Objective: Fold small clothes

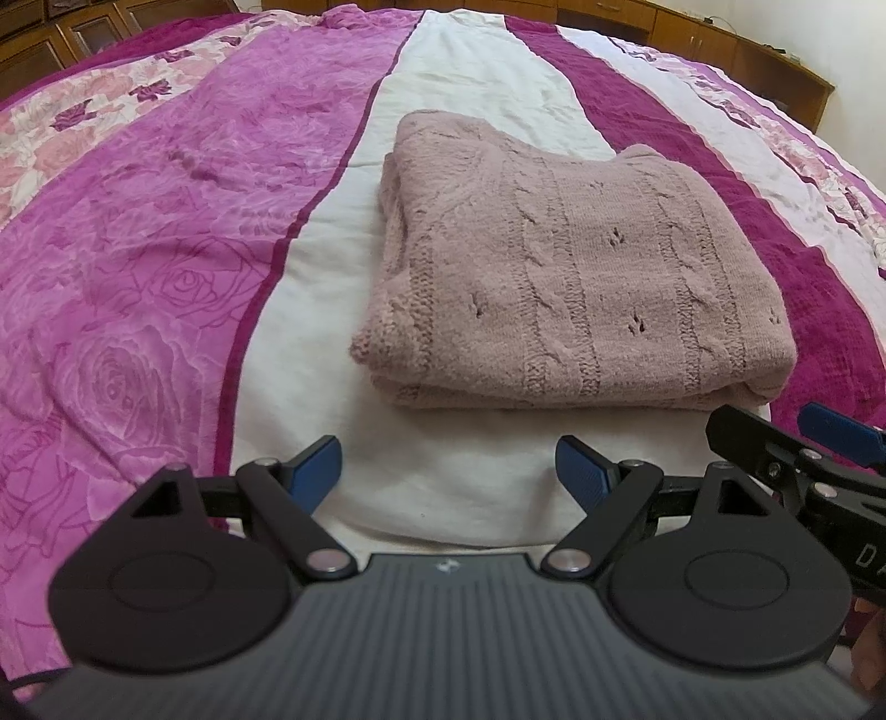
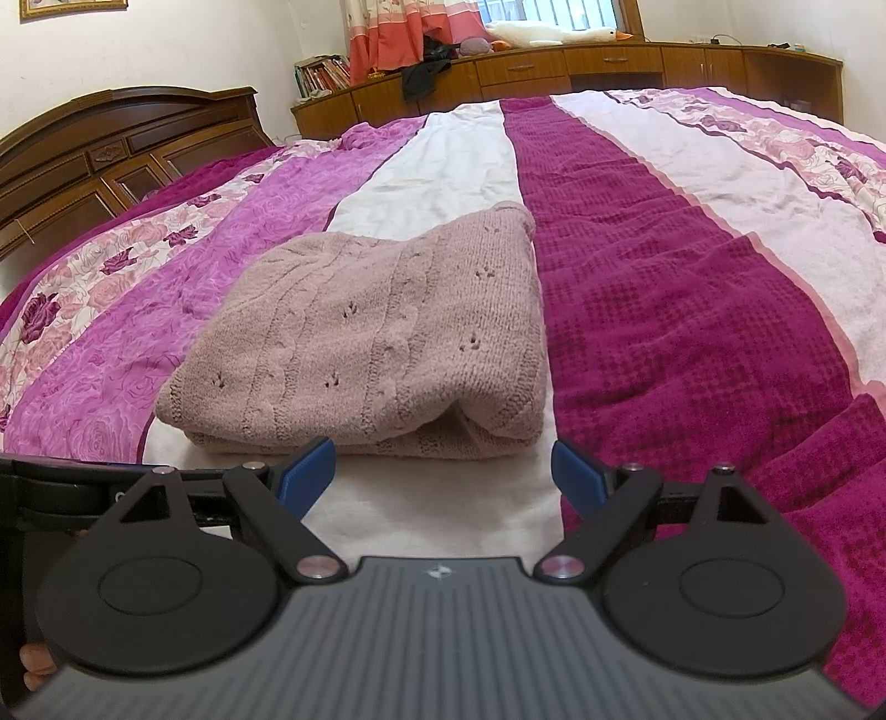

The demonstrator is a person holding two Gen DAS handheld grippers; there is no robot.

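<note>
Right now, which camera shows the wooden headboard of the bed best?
The right wrist view: the dark carved wooden headboard shows at upper left, arched top and panels clear. The left wrist view catches only a dark sliver of those panels in its top-left corner.

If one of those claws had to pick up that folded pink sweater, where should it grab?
Probably the near edge of the sweater, coming in low from the front. The folded layers bulge there into a thick lip above the bedspread, so the open right gripper, just short of it, could close over the whole stack.
</note>
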